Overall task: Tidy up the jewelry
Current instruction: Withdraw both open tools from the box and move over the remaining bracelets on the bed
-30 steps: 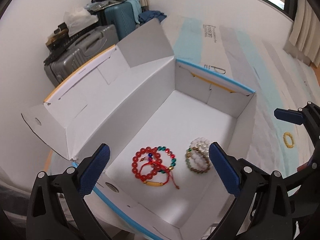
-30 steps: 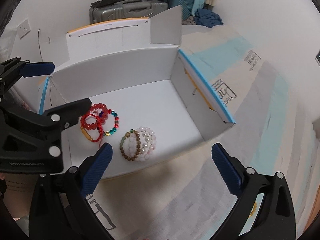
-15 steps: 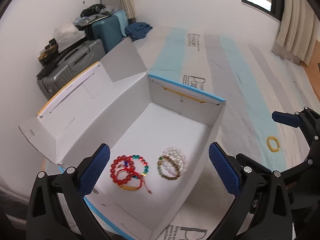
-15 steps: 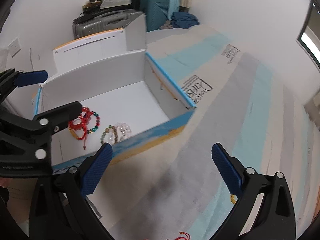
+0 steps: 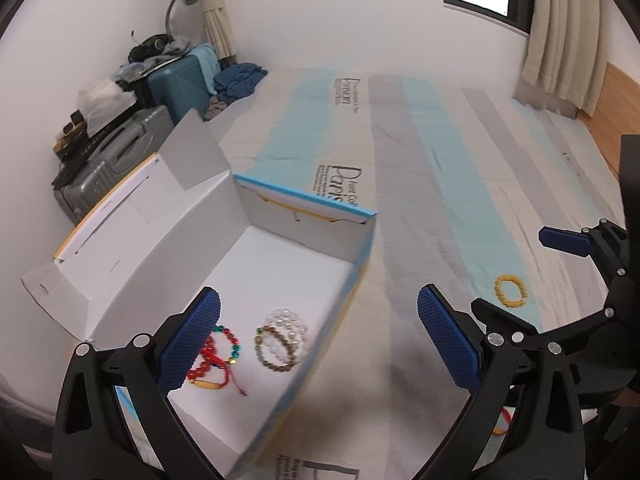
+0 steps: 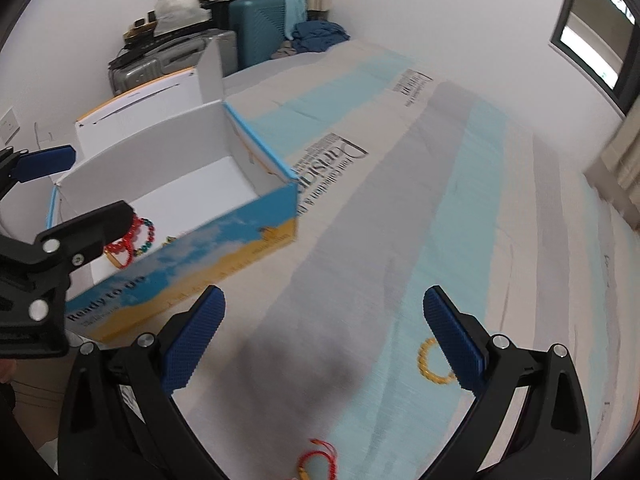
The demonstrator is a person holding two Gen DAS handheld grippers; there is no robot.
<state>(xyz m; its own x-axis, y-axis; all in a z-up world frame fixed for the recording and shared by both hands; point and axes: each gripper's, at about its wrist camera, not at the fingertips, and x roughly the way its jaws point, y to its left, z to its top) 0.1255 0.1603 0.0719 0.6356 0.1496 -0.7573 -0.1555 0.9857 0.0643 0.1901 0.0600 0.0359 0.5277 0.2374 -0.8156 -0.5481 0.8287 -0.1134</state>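
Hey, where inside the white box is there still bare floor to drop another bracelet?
The far half of the box floor, up to the back wall and blue-edged side, is bare. The near end is crowded: the red bead bracelets and the white and brown bead bracelets lie there, a thin gap between the two clusters.

Both wrist views angled down, slightly blurred, sharing box (image 5: 280, 276) and bedspread (image 6: 400, 220)

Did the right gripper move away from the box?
Yes. The right gripper has pulled back from the box and swung right, over the bedspread toward the yellow bracelet.
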